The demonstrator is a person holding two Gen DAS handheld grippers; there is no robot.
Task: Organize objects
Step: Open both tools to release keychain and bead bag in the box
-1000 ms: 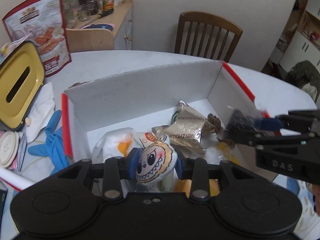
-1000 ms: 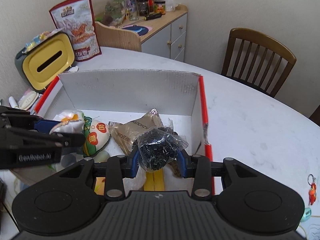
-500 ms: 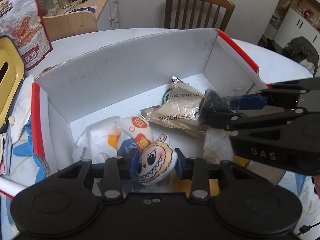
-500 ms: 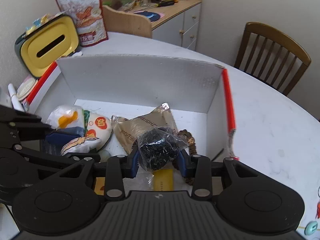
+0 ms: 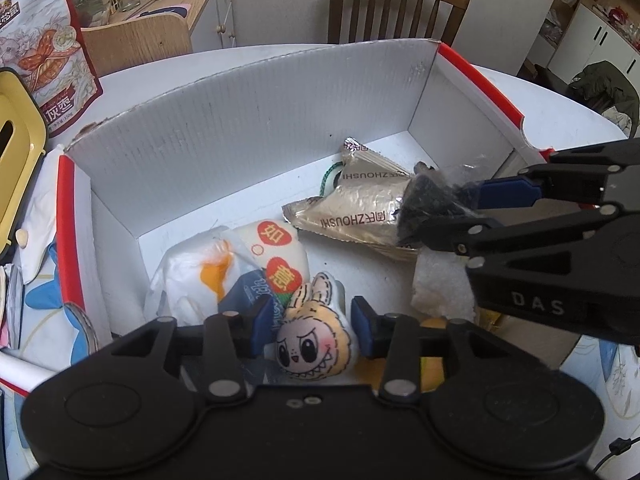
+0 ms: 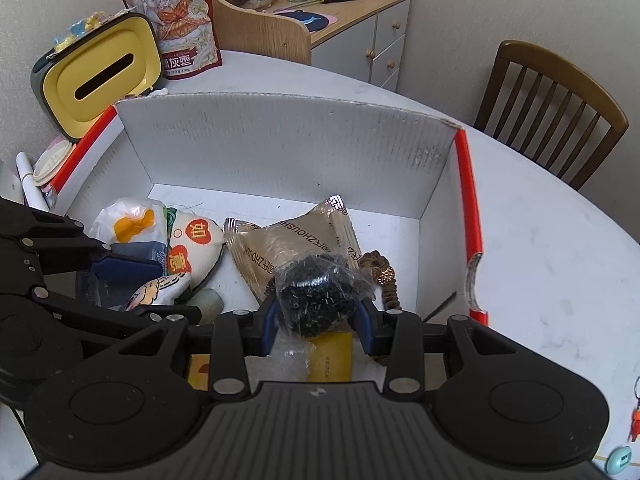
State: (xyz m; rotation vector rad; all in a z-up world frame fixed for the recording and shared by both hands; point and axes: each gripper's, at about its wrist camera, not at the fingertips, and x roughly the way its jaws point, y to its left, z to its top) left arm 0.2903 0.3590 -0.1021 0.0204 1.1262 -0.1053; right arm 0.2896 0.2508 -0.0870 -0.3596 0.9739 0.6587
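A white cardboard box with red edges (image 5: pixel 256 120) (image 6: pixel 288 136) sits on the table. My left gripper (image 5: pixel 312 330) is open inside the box, and a plush toy with a toothy face (image 5: pixel 314 346) lies loose between its fingers. My right gripper (image 6: pixel 318 322) is shut on a clear bag of black beads (image 6: pixel 316 302) (image 5: pixel 430 204), held low over the box's right side. The box holds gold snack packets (image 5: pixel 356 204) (image 6: pixel 296 240), a white pouch with red hearts (image 5: pixel 276 256) (image 6: pixel 192 248) and a white plastic bag (image 5: pixel 192 276).
A yellow tissue holder (image 6: pixel 100 80) and a tall snack bag (image 6: pixel 176 20) stand behind the box on the left. A wooden chair (image 6: pixel 552 108) stands at the table's far side. A cabinet (image 6: pixel 360 40) is against the wall. Blue gloves (image 5: pixel 48 300) lie left of the box.
Both grippers have moved down into the box. The left gripper's jaws have opened and let go of the plush toy, which has dropped between them. The right still holds the bead bag.
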